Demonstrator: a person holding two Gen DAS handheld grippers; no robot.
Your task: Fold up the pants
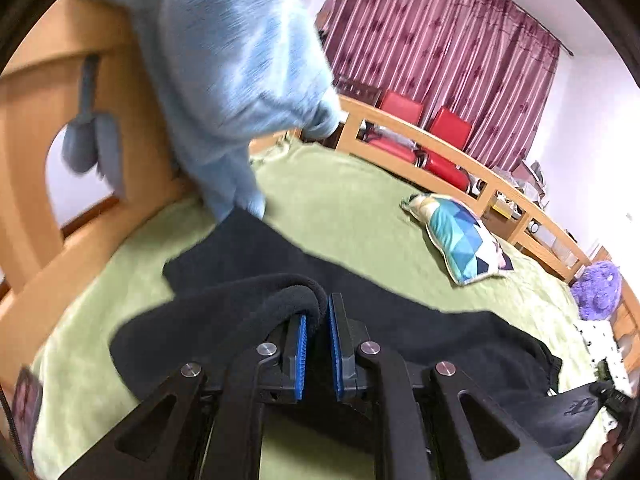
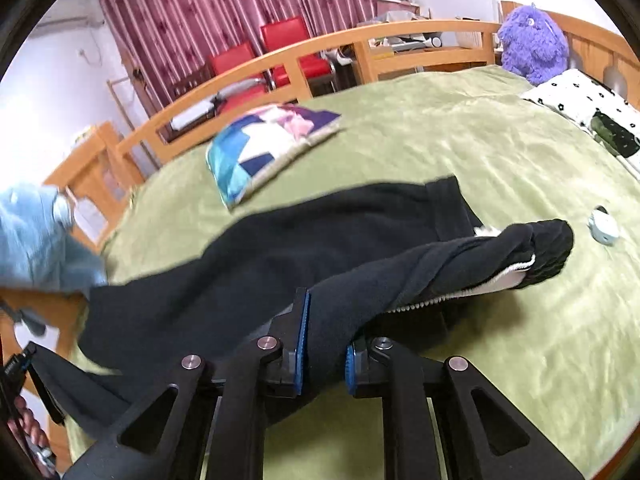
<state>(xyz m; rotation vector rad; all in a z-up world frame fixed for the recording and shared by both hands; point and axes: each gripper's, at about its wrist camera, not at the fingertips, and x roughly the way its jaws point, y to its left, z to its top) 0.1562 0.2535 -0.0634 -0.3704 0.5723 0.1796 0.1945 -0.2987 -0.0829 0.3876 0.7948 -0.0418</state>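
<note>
Black fleece pants (image 1: 256, 264) lie stretched across a green bed cover (image 1: 344, 200). My left gripper (image 1: 317, 320) is shut on a fold of the black fabric, which loops over its left finger. In the right wrist view the pants (image 2: 280, 248) run from lower left to the right, with the waistband end (image 2: 548, 248) showing a white lining. My right gripper (image 2: 326, 344) is shut on a thick bunch of the pants, held a little above the cover (image 2: 500, 152).
A patterned cushion (image 1: 460, 236) (image 2: 264, 148) lies beyond the pants. A purple plush toy (image 2: 534, 46) and spotted pillow (image 2: 580, 98) sit at the head. A small pale blue object (image 2: 604, 226) lies on the right. Wooden bed rails (image 1: 440, 140) and a person's light blue sleeve (image 1: 240, 80) are close.
</note>
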